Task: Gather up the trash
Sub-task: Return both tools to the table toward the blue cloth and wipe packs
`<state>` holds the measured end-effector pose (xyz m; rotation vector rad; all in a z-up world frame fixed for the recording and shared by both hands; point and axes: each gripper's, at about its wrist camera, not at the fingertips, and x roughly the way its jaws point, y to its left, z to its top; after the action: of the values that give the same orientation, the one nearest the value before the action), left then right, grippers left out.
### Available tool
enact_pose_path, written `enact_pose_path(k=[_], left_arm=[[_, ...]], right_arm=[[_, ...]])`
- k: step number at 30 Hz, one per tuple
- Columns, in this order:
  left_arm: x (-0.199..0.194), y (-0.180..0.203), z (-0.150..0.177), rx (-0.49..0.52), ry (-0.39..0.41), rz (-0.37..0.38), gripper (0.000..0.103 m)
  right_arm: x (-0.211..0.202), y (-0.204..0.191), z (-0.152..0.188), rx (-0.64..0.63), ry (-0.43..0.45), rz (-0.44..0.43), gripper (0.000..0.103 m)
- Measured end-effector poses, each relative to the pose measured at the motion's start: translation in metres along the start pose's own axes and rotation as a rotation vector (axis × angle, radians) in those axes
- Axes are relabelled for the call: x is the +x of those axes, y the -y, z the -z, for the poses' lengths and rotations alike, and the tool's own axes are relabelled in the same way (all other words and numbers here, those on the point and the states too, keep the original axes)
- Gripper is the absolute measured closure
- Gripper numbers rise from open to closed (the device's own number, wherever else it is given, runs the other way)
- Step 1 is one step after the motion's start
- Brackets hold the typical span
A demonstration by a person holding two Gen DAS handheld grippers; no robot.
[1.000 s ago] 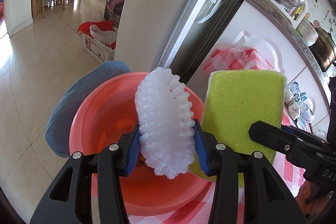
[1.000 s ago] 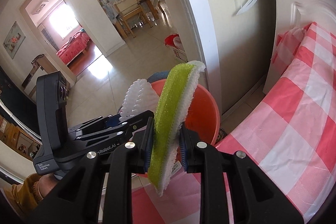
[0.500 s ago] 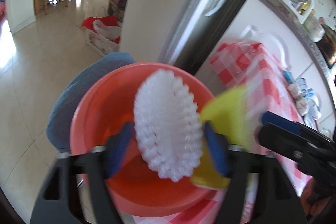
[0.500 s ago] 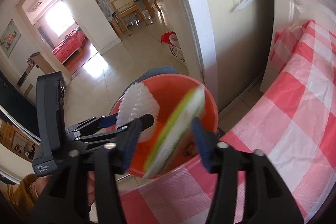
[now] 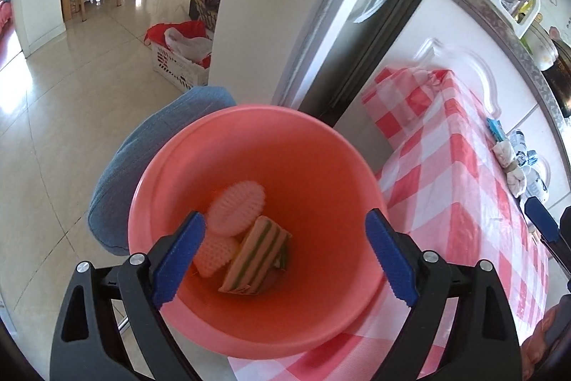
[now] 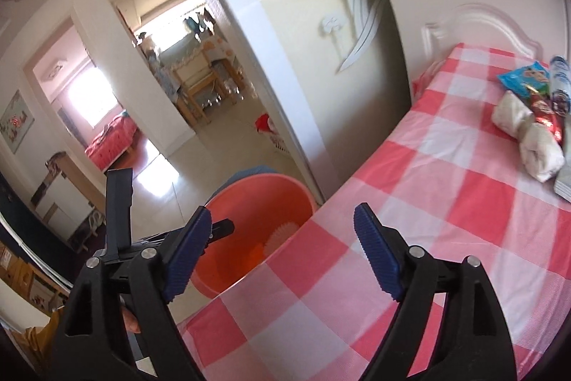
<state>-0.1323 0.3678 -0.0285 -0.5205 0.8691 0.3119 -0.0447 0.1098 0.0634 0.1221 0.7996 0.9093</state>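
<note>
Already, in the left wrist view, we see our left claw (image 5: 282,256) opening, empty, above the orange bin (image 5: 321,145); foam nets (image 5: 235,213) and a sponge (image 5: 255,261) lie at its bottom. From the right wrist, our right claw (image 6: 280,252) is opening too, holding nothing, and only here do wrappers (image 6: 528,116) show clearly, waiting on the checked counter (image 6: 428,202), well apart from the bin
</note>
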Motion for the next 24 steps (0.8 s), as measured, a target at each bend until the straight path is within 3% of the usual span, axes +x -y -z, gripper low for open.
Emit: enact_pose_path(k=[12, 20, 24], left_arm=[[-0.035, 0.059, -0.011, 0.098, 0.057, 0.076, 0.013], [-0.041, 0.147, -0.040, 0.251, 0.093, 0.187, 0.013], [-0.030, 0.208, -0.065, 0.309, 0.105, 0.303, 0.013]], right_arm=[[-0.068, 0.062, 0.002, 0.130, 0.140, 0.102, 0.020], [-0.135, 0.142, -0.004, 0.287, 0.247, 0.246, 0.020], [-0.169, 0.187, -0.010, 0.349, 0.289, 0.318, 0.020]])
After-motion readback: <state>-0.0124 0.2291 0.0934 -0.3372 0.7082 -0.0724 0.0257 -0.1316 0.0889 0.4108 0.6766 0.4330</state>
